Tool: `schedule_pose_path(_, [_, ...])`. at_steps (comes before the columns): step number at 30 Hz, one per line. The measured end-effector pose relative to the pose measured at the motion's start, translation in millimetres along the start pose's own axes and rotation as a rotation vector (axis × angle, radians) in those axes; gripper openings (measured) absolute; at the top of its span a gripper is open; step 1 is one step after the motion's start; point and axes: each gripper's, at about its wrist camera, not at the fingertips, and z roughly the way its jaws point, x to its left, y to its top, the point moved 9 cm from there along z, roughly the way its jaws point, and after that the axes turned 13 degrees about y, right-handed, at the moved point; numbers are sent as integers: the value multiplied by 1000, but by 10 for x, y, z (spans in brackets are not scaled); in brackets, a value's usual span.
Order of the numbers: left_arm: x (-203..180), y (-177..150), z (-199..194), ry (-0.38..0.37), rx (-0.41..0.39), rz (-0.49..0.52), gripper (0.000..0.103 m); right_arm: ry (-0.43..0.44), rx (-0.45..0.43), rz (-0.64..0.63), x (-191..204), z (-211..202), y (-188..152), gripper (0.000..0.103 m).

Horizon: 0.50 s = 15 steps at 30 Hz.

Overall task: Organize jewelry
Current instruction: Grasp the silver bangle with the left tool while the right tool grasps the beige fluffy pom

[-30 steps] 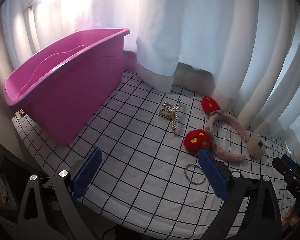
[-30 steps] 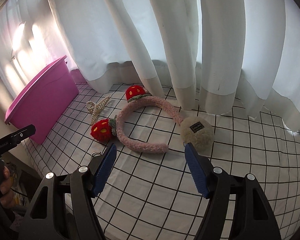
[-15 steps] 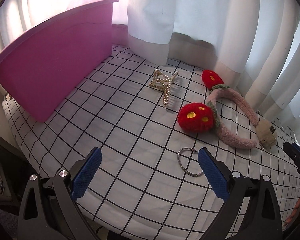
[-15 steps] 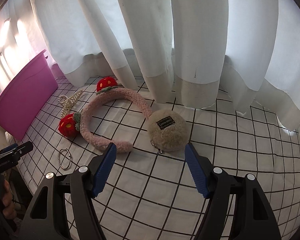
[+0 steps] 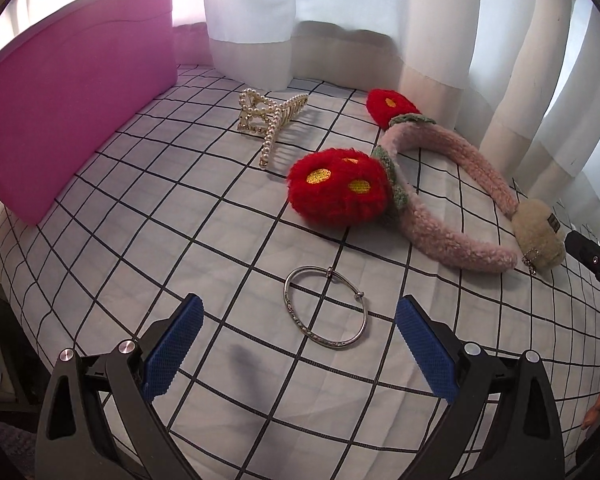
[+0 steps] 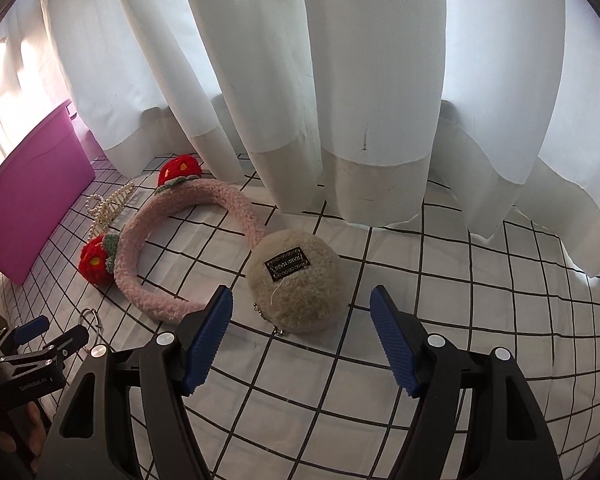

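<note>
A silver bangle (image 5: 326, 308) lies on the grid cloth just ahead of my open, empty left gripper (image 5: 300, 320), between its blue pads. A pink fuzzy headband (image 5: 456, 192) with red strawberry pompoms (image 5: 338, 188) lies beyond it, next to a pearl hair claw (image 5: 270, 118). A beige fluffy pouch (image 6: 296, 276) with a black label sits just ahead of my open, empty right gripper (image 6: 302, 316). The headband (image 6: 140, 264) and bangle (image 6: 92, 318) also show in the right wrist view, with the left gripper (image 6: 40, 340) at lower left.
A magenta plastic bin (image 5: 72, 92) stands at the left on the black-grid white cloth (image 5: 180, 232); it also shows in the right wrist view (image 6: 32, 196). White curtains (image 6: 340, 80) hang along the back. The cloth's front edge drops off at the left.
Both grippers have moved forward and lower. The bangle now lies between my left pads, and the pouch sits close in front of my right pads. Both stay open.
</note>
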Motion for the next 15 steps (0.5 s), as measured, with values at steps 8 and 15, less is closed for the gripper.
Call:
schedule_pose_path(8, [1,-23,136,21,19,-19,95,-2,45,-22,-13,241,58,68])
schedule_pose_path(15, [-45,-33,227,27,26,-11,95,-26,96,-18,-81,436,30,68])
